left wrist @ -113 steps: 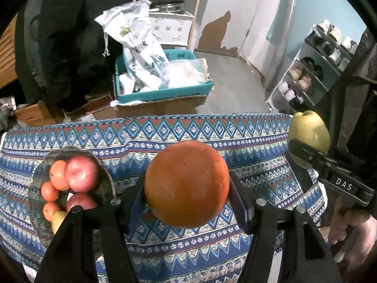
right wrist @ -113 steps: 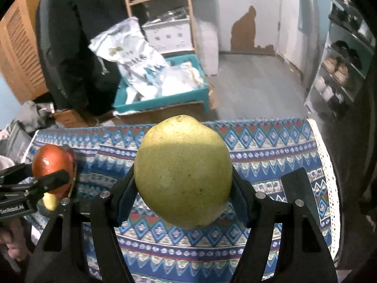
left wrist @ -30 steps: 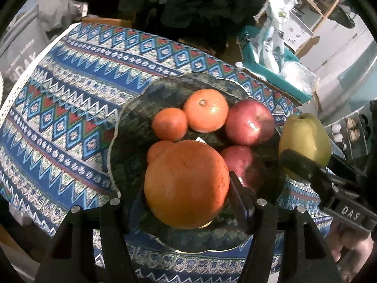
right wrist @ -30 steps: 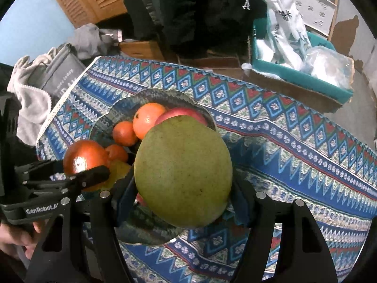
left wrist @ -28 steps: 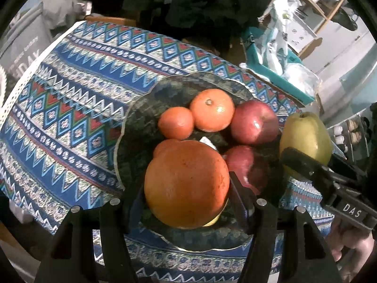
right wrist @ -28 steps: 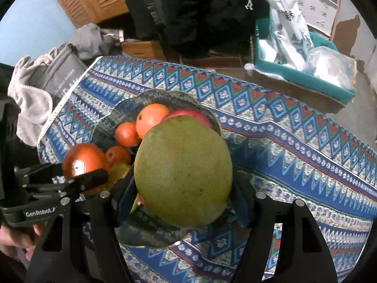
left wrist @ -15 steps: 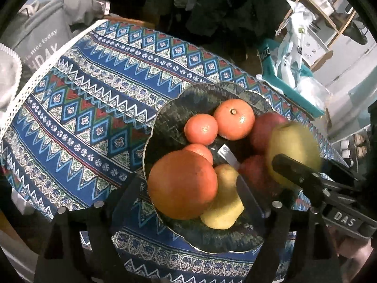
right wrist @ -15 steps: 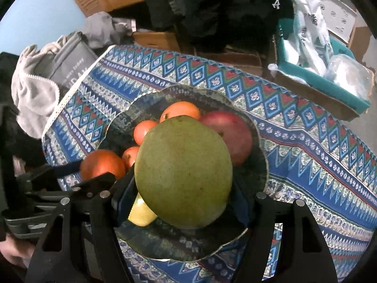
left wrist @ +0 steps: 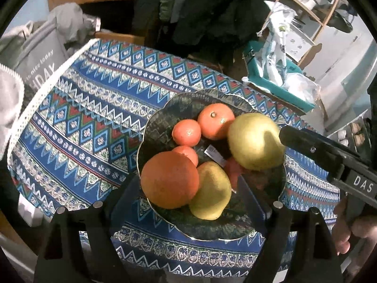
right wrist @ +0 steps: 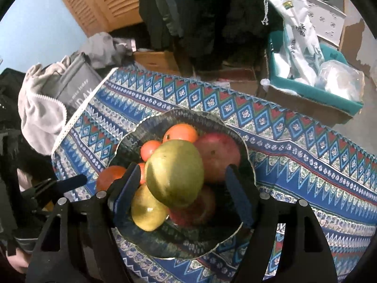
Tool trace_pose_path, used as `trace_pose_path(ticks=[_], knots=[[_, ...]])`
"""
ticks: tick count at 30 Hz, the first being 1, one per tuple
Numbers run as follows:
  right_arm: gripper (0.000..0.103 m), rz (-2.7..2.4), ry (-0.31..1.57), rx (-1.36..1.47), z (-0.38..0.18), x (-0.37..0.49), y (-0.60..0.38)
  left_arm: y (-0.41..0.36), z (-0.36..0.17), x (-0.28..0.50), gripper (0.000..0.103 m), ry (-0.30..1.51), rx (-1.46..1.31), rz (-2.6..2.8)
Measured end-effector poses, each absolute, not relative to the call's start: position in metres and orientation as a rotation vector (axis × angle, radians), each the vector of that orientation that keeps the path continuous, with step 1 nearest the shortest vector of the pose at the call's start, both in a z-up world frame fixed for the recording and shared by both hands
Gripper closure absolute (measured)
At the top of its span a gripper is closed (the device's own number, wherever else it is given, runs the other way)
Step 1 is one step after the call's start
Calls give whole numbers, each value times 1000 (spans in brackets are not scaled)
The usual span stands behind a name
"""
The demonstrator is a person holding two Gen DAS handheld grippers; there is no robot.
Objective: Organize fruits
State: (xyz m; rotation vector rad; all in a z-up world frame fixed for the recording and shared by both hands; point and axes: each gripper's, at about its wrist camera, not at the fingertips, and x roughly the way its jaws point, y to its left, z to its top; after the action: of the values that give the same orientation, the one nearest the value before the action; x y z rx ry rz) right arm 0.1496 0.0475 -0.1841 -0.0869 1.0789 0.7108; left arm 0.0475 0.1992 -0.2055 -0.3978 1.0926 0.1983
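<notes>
Dark-green plate (left wrist: 165, 118), blue zigzag tablecloth (left wrist: 94, 122)

large orange (left wrist: 169, 179) and green pear (right wrist: 175, 173) rest atop fruit in dark bowl (left wrist: 160, 118).

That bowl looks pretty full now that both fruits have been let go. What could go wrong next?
The green pear sits atop the heap, so it might roll off onto the cloth. The big orange lies near the bowl's rim and could slip over it. Both the right gripper and left gripper stand open close by; lifting carelessly might nudge the pile.
</notes>
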Motion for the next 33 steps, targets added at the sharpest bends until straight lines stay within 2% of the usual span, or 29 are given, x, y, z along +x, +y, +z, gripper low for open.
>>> trace_pose_path(ticks=[14, 20, 33], knots=[[24, 638, 976, -81, -139, 136, 9, 174, -166, 40, 17, 1009, -314, 168], [19, 583, 914, -84, -117, 126, -14, 164, -143, 35, 17, 955, -285, 160], [17, 513, 773, -91, -68, 96, -54, 141, -92, 27, 15, 839, -232, 145]])
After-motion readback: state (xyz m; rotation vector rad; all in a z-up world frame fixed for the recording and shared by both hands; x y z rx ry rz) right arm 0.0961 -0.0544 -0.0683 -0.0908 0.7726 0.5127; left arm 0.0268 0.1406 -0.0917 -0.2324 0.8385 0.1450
